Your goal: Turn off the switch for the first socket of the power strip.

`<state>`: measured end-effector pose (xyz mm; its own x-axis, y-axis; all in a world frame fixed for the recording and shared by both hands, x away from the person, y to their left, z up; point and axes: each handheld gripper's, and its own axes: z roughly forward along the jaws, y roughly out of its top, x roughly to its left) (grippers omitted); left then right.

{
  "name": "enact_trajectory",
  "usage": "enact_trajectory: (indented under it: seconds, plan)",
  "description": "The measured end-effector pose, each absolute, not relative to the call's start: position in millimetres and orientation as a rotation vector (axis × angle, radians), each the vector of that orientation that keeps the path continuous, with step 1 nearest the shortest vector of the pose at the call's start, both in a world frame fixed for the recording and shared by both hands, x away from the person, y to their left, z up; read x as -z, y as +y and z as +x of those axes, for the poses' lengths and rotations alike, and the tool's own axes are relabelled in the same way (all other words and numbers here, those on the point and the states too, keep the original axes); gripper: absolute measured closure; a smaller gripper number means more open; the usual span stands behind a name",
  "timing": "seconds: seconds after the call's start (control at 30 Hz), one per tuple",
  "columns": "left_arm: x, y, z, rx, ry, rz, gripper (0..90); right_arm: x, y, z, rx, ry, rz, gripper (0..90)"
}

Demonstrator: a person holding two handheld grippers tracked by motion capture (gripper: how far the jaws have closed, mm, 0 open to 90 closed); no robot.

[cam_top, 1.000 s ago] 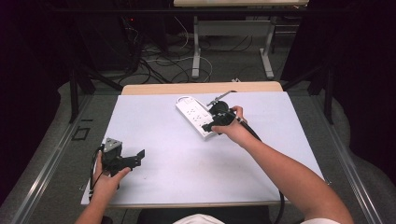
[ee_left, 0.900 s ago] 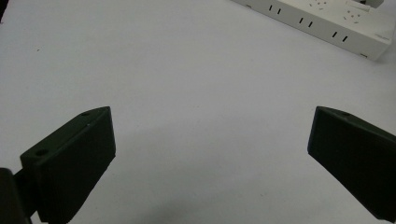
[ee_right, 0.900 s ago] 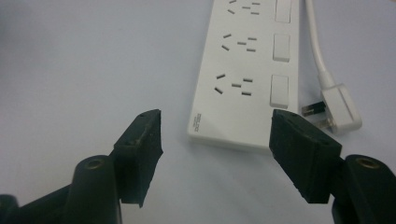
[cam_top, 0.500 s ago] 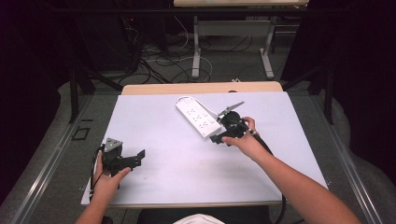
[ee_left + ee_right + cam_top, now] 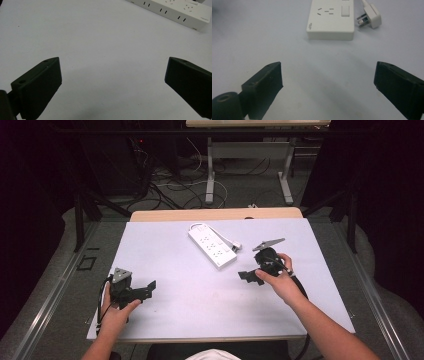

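A white power strip (image 5: 212,246) lies at an angle on the far middle of the white table top (image 5: 200,315), with its white plug (image 5: 235,246) loose beside its right end. My right gripper (image 5: 247,276) hovers just in front of and to the right of the strip. Its jaws have just been opening and stand wide with nothing between them. In the right gripper view the strip's end (image 5: 331,18) and the plug (image 5: 369,16) lie ahead of the open gripper (image 5: 328,72). My left gripper (image 5: 147,289) rests near the front left, open and empty (image 5: 112,67), with the strip (image 5: 172,11) far ahead.
A wooden table edge (image 5: 215,214) runs behind the white top. Beyond it are the floor, cables (image 5: 170,185) and the legs of another table (image 5: 210,175). Dark curtains close both sides.
My right gripper has pulled back from the power strip's right end toward the person and its jaws have spread. The left gripper has stayed put.
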<state>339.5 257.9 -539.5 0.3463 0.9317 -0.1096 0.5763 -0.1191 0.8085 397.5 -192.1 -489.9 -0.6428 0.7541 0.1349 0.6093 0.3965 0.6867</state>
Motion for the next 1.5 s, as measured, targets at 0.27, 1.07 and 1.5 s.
enact_trajectory:
  seconds: [0.27,1.07,1.5]
  plan:
    - [539,258,339,-0.558,1.334,1.805,0.7,501,-225,387,-1.064,2.375,1.247,0.0]
    - [540,258,339,-0.561,1.336,1.808,0.7,538,-293,356,-1.001,2.201,1.381,0.0]
    - [540,258,340,-0.546,1.334,1.822,0.6,550,-307,357,-0.983,2.124,1.42,0.0]
